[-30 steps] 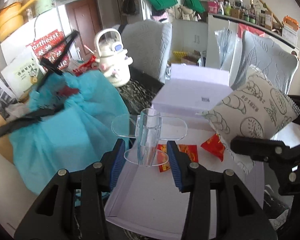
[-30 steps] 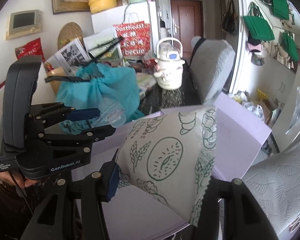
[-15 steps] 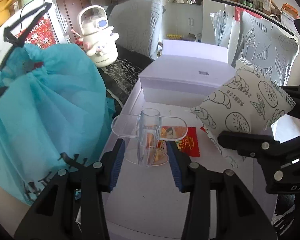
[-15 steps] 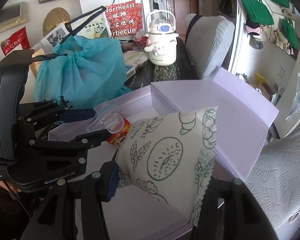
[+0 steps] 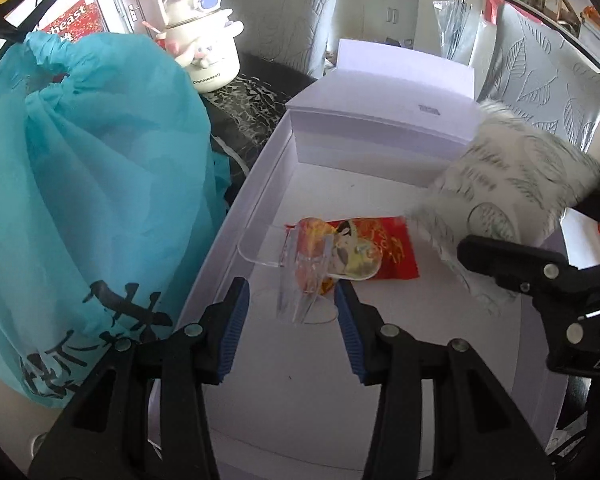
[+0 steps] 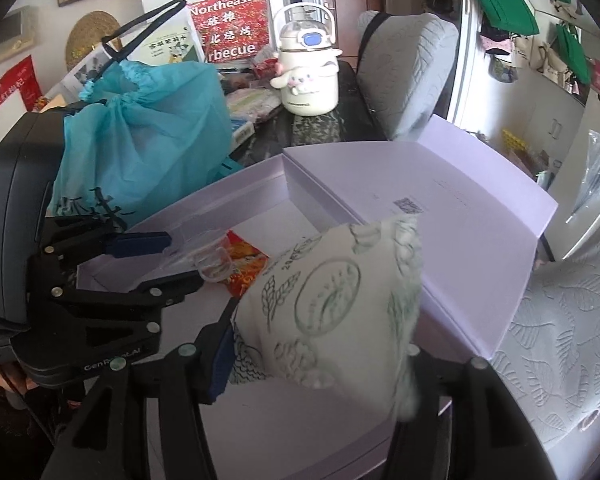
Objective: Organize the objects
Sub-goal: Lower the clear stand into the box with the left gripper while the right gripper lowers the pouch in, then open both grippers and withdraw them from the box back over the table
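Note:
A clear plastic stand (image 5: 304,276) leans tilted between the blue pads of my left gripper (image 5: 292,304), just above the floor of the white box (image 5: 284,380). There are gaps on both sides, so the pads do not press it. A red snack packet (image 5: 384,248) lies on the box floor right behind it. The right gripper (image 6: 320,340) has its jaws opening around a white bag printed with bread drawings (image 6: 332,292). The bag is blurred and slipping down toward the box. It hides the right fingertip. In the right wrist view the left gripper (image 6: 182,258) sits at the left with the stand (image 6: 210,260).
The box's raised lid (image 5: 380,108) stands at the far end. A big teal drawstring bag (image 5: 92,184) presses against the box's left wall. A white kettle (image 5: 204,44) sits on the dark table behind. Grey chairs (image 5: 540,92) flank the far and right sides.
Both grippers have sunk closer to the box floor. The clear stand went from upright to tilted between the left pads. The bread bag has tipped and blurred in the right jaws.

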Demonstrator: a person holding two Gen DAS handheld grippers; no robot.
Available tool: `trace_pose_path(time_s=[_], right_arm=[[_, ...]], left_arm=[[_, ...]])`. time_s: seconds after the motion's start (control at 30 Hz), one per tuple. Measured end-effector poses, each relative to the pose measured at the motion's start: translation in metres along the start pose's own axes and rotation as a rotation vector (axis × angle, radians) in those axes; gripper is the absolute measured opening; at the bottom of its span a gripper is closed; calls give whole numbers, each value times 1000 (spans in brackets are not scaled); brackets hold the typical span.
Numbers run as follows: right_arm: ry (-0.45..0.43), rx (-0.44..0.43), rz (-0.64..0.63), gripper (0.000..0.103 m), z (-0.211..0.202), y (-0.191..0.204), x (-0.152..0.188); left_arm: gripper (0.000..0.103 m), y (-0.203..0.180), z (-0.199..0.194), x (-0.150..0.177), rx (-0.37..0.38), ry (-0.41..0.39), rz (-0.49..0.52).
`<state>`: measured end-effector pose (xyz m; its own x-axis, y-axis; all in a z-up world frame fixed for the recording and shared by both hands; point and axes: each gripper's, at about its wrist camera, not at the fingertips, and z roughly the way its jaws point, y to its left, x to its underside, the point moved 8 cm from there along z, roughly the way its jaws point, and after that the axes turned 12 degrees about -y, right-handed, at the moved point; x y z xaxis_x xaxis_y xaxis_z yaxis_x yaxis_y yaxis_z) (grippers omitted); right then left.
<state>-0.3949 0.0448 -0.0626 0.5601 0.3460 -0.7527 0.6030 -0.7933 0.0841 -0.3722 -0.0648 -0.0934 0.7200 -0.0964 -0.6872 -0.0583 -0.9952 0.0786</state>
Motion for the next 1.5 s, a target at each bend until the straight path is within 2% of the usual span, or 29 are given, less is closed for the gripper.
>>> trace_pose_path(time_s=[0.1,0.3,0.47,0.57,0.8,1.23,1.4,1.5], right_arm=[[-9,22,-12,57,-2,-2,-2],[-18,55,-28,62,-7,-4,-5],[-31,58,-7,62,-14,-8,-9],[-52,42,9,62,-23,-8,-13],[-96,74,-12,64,-44,-4,-26],[-154,60,-10,71,-77,7,-38],[-178,78,-1,72,-94,12,-36],[-180,84,-3,72,-103,17,-34]], left_arm=[[48,2,-2,-1,-24,-4,5],[52,2,-9,-4,-3,-12,-17],[64,7,-23,-16,-22,-69,-16],[66,12,-29,-20,-18,-77,-21],[66,18,-48,-31,-12,-119,-50],[79,16,-104,-48,-70,-235,-55],[81,17,-120,-45,-102,-255,-50],[83,18,-125,-39,-88,-249,-61]])
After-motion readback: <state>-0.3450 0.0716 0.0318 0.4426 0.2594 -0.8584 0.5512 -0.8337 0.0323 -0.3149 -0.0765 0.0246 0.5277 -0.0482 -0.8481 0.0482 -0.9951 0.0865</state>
